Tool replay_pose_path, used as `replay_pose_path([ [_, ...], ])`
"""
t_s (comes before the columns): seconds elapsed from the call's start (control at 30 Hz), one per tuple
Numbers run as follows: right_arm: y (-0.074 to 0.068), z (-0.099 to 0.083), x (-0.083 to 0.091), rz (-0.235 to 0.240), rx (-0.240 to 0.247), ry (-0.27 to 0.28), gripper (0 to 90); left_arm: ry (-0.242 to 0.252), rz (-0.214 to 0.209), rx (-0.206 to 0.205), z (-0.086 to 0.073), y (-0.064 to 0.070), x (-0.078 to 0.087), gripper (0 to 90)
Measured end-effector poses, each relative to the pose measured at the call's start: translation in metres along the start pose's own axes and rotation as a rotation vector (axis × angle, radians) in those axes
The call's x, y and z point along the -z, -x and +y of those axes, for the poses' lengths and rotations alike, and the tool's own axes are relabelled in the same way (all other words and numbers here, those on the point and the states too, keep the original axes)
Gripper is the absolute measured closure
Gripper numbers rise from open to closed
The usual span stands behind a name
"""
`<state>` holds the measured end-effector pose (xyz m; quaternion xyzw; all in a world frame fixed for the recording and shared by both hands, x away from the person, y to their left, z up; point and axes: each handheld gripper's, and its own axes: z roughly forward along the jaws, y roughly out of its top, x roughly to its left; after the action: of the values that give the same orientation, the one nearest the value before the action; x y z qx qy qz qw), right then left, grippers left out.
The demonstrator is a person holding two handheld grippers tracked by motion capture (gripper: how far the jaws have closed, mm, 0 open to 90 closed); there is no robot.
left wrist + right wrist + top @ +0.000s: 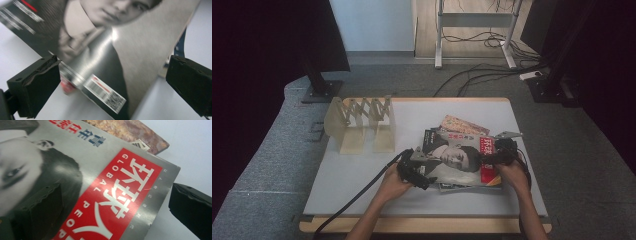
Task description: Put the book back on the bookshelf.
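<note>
A magazine (457,157) with a black-and-white portrait and a red title band tops a small stack right of the table's middle. My left gripper (414,172) is at its near left corner, open. In the left gripper view the barcode corner of the magazine (100,37) lies between the wide-apart jaws of the gripper (112,86). My right gripper (499,152) is at the magazine's right edge, also open. In the right gripper view the gripper (117,210) straddles the edge of the magazine (100,170), one jaw over the cover and the other off it above the table.
A patterned brown magazine (462,125) (130,131) sticks out from under the stack at the back. A wooden folding rack (362,122) stands at the table's back left. The grey table (362,190) has bare surface in front and to the left. Cables and stands lie on the floor beyond.
</note>
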<state>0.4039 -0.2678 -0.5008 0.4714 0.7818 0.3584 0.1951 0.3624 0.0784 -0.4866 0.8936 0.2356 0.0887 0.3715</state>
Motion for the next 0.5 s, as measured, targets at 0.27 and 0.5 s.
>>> replay_pose_path([
  [0.27,-0.010,-0.007,0.017,0.006,0.027,0.011,0.0,0.000,-0.007,0.016,0.025,-0.027,-0.005,0.0],
  [0.5,-0.015,-0.020,0.029,0.009,0.017,0.016,0.0,-0.020,-0.013,0.034,0.041,-0.050,-0.020,0.0],
])
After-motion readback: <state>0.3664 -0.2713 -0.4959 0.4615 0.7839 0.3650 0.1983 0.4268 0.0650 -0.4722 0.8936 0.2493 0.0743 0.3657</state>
